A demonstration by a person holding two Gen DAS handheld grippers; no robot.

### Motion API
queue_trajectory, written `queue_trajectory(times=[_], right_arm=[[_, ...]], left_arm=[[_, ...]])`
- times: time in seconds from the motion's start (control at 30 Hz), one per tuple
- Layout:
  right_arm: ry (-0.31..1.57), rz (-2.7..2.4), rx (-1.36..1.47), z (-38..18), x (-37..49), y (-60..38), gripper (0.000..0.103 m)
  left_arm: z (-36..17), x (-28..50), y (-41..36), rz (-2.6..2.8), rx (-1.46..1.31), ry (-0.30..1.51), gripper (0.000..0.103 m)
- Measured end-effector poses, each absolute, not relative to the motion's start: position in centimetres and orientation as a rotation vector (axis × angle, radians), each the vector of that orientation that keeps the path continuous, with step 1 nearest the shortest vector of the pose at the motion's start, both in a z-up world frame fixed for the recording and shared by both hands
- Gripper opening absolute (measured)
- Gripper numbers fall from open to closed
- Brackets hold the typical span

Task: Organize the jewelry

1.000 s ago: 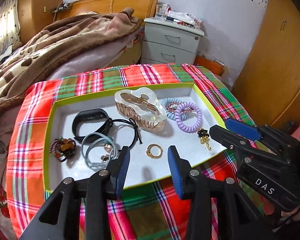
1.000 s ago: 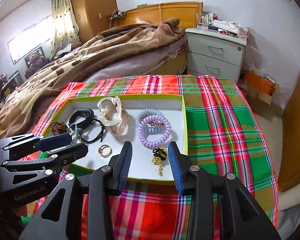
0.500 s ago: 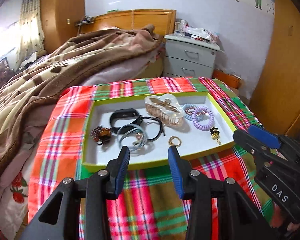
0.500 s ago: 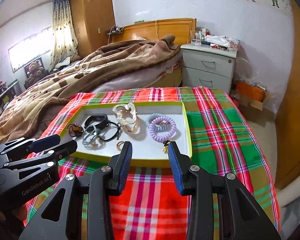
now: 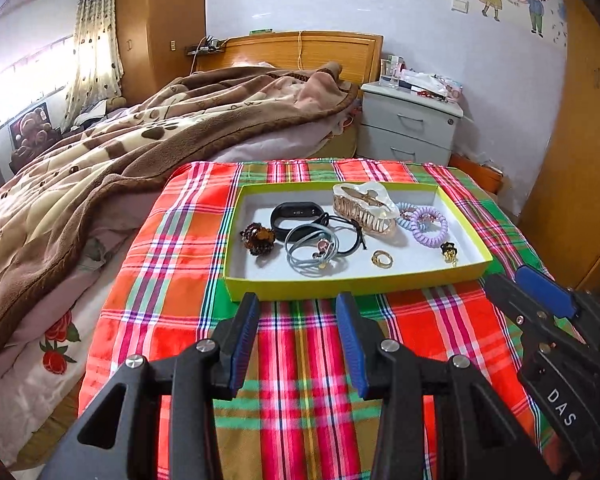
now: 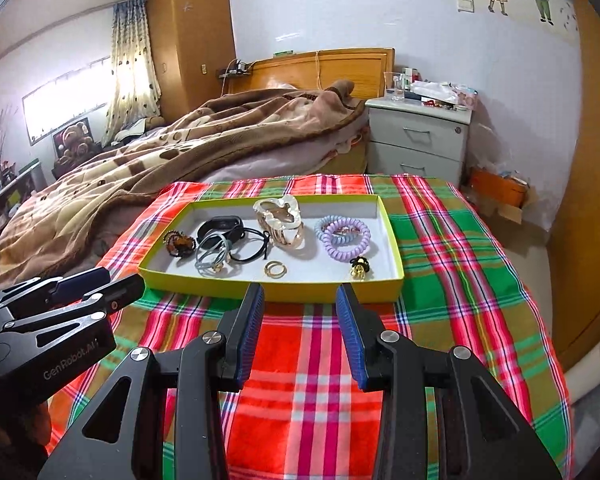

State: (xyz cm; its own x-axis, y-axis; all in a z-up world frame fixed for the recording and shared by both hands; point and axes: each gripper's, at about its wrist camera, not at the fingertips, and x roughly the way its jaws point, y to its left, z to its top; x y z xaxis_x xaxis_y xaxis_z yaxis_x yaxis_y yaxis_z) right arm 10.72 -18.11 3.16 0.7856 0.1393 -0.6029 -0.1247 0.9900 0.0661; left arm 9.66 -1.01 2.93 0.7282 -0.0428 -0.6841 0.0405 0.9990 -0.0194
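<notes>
My fingers [image 5: 247,320] on both grippers [image 6: 299,314] are spread and empty. The yellow-rimmed tray [image 6: 392,246] of jewelry sits just beyond the tips. Everything seems gathered; I judge the next move is rechecking for strays.

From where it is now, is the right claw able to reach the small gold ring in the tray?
Probably yes. The right claw is open and empty, in front of the yellow-green tray. The small gold ring lies alone near the low front wall, with nothing over it.
</notes>
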Motion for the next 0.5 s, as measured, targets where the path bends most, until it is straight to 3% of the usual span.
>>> queue_trajectory(times=[0.5], right_arm=[[0.648, 0.131, 0.026, 3.07, 10.10, -17.75, 0.038]], left_arm=[[2.58, 9.00, -0.67, -0.044, -0.023, 0.769, 0.042]])
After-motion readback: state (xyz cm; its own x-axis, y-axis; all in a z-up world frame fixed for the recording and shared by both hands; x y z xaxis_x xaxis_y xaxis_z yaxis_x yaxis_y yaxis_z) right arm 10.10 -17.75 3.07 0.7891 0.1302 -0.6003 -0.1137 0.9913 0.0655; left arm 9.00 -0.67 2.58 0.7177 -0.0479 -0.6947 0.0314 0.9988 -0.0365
